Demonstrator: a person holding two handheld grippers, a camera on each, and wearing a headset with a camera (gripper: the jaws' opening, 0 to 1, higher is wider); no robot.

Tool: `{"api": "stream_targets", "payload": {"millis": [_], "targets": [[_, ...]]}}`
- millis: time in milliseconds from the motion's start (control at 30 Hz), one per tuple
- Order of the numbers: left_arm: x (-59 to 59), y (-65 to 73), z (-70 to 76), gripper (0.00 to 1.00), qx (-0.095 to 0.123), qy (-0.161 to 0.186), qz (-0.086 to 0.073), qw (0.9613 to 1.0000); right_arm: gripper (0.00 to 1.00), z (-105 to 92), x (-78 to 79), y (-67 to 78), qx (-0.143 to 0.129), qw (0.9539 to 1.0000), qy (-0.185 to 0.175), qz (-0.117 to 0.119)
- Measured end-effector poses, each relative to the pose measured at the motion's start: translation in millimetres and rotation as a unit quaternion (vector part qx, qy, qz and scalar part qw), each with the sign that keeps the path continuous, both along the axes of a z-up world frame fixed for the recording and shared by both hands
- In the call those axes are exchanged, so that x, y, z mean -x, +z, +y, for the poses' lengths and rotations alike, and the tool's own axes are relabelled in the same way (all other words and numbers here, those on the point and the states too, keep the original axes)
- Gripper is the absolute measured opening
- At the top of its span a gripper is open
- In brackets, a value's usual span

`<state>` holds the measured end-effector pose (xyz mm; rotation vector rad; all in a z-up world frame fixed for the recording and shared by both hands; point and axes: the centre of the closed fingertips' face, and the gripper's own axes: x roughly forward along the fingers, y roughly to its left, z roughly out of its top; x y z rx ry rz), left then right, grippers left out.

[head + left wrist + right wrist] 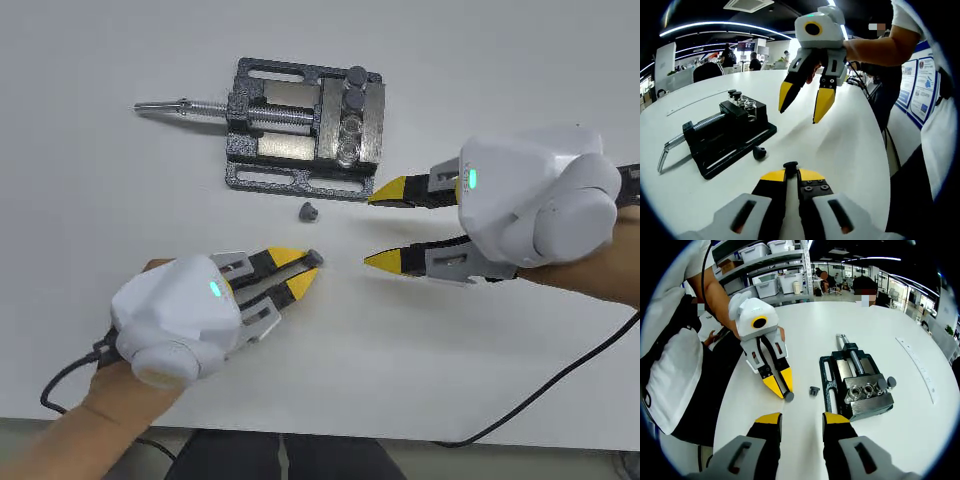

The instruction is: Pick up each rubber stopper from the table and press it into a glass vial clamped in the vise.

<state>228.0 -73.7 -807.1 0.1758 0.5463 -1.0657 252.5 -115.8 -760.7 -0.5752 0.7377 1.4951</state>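
A black vise (262, 150) clamps a row of glass vials; two far ones carry dark stoppers (355, 87), two near ones (348, 140) stand uncapped. A loose grey stopper (309, 211) lies on the white table just in front of the vise. My left gripper (313, 266), at the lower left, is shut on another grey stopper (316, 258), which shows at its jaw tips (790, 164). To the right of the vise, my right gripper (373, 231) hangs open above the table with nothing between its yellow-tipped jaws. In the right gripper view the loose stopper (814, 390) sits between the left gripper (785, 392) and the vise (860, 385).
The vise's screw handle (170, 105) juts out to the left. A black cable (560, 385) trails from the right hand across the table toward the near edge (400, 432). A long ruler (917, 367) lies beyond the vise. People stand far off in the room.
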Motion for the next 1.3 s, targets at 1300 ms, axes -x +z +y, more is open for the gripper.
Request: {"api": "stream_targets", "payload": {"millis": [1300], "targets": [[-20.9,46.2,0.1,0.03,0.084,-0.120,-0.040,0.9884,0.30,12.7,2.0,10.9,0.009,0.9997,0.017,-0.013]]}}
